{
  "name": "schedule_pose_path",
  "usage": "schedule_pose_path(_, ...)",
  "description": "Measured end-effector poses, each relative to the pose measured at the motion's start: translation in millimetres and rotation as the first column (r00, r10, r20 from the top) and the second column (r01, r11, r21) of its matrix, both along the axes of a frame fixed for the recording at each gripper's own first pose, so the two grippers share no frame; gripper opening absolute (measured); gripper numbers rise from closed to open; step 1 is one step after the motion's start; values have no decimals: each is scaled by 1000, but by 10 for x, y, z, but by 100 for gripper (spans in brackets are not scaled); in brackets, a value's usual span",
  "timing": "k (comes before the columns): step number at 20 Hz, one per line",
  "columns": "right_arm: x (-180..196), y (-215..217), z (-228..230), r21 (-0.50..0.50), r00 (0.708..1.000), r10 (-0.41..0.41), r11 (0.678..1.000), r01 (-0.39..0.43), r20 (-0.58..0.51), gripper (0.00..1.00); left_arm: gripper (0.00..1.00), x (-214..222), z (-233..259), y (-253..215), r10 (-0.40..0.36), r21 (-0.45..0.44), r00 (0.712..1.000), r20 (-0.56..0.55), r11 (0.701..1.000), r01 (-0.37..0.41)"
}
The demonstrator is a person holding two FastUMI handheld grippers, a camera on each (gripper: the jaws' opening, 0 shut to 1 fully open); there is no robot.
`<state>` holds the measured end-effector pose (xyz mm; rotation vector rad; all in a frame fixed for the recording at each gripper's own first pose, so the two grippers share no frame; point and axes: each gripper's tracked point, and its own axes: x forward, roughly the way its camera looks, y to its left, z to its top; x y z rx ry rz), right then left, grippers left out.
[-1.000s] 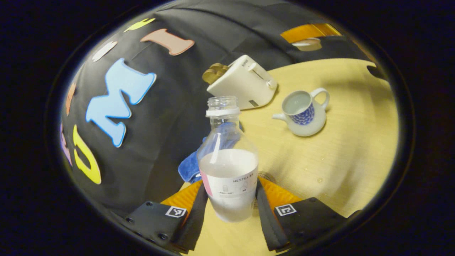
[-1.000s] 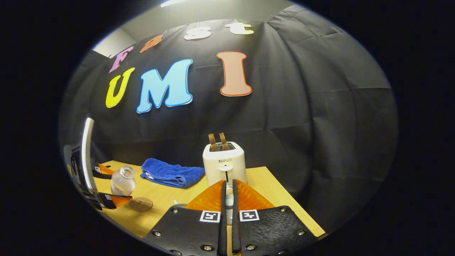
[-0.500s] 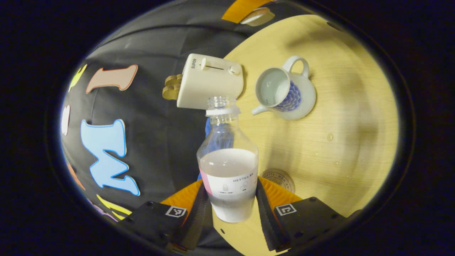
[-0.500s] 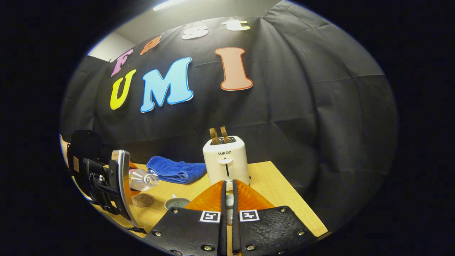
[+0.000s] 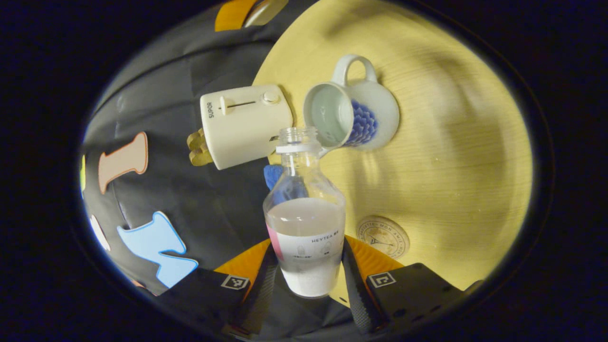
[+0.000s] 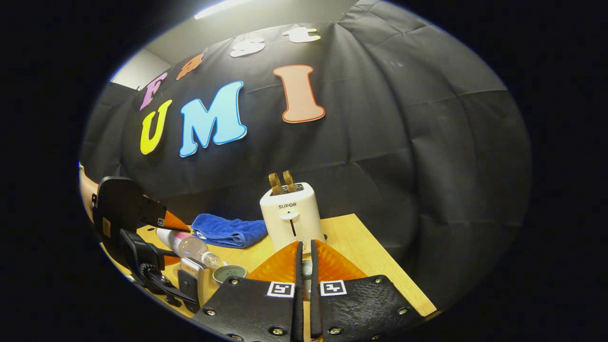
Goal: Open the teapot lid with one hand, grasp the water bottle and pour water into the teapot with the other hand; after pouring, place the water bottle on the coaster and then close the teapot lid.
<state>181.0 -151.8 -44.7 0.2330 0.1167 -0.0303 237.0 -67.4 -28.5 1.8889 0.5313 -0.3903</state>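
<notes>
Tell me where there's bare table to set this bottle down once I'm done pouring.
The coaster is bare, with open wood between it and the teapot, and more to the teapot's far side. It is crowded where the toaster and the blue towel sit by the teapot, near the booth wall.

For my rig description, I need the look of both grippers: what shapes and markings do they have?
The left gripper and the right gripper look alike: two flat black plates at the base of the fingers. Every plate carries a small square black-and-white marker and round screws. The fingers taper forward and have a ribbed surface.
</notes>
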Motion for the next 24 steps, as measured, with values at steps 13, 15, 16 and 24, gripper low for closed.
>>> schedule_pose_path(13,-57,-29,101,9,1000,3,1000,-3,25,5,83,16,111,-66,-50,256,999,10,966,46)
schedule_pose_path(15,-46,-15,131,5,1000,5,1000,-5,28,5,83,14,136,-73,-47,279,999,12,959,42)
schedule_pose_path(16,-48,-8,131,4,1000,7,1000,-7,27,5,83,13,142,-75,-48,292,999,16,956,41)
schedule_pose_path(24,-67,-49,159,19,999,0,1000,-1,33,5,82,17,162,-81,-105,412,994,36,907,81)
